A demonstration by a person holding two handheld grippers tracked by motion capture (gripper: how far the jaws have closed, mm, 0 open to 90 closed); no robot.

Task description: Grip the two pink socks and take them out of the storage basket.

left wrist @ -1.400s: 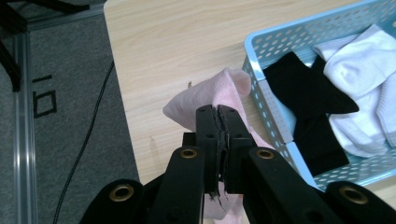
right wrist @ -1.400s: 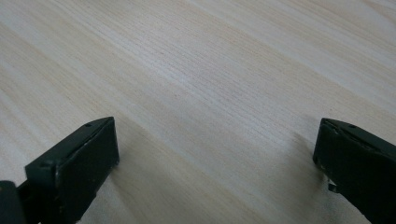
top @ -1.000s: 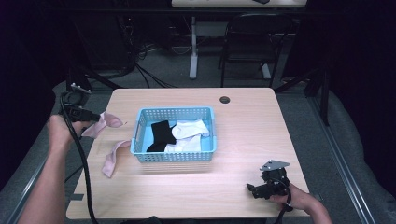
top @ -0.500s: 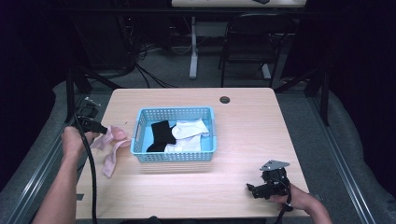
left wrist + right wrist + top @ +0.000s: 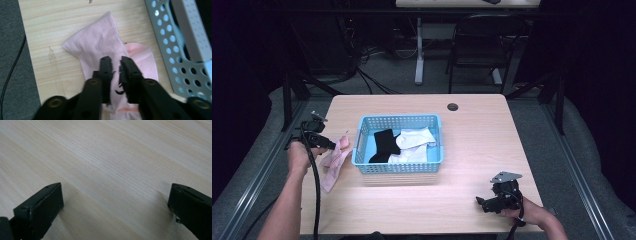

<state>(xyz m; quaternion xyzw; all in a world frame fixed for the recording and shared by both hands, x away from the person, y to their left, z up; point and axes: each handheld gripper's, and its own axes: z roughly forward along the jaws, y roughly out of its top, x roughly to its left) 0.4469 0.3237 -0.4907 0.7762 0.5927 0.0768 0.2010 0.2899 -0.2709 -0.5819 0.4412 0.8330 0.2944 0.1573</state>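
A pink sock (image 5: 97, 42) lies flat on the wooden table, partly over a second pink sock (image 5: 142, 57), just left of the blue basket (image 5: 399, 119). My left gripper (image 5: 115, 61) hovers low over them. Its jaws have just been opening and stand a little apart, with sock fabric under the gap but not pinched. From the high view, the left gripper (image 5: 328, 145) sits at the socks' (image 5: 334, 162) upper end. A black sock (image 5: 384, 142) and white socks (image 5: 414, 140) lie in the basket. My right gripper (image 5: 479, 202) rests open near the front right edge, over bare wood (image 5: 115, 195).
The basket's perforated wall (image 5: 172, 45) stands close to the right of the left gripper. The table's left edge (image 5: 23, 42) is near, with grey floor and a cable beyond. A round cable hole (image 5: 453, 106) sits at the table's back. A chair (image 5: 477, 45) stands behind.
The left hand came down and toward the table's front with the pink sock, which now lies on the table by the other one. Its jaws have parted. The right hand has not moved.
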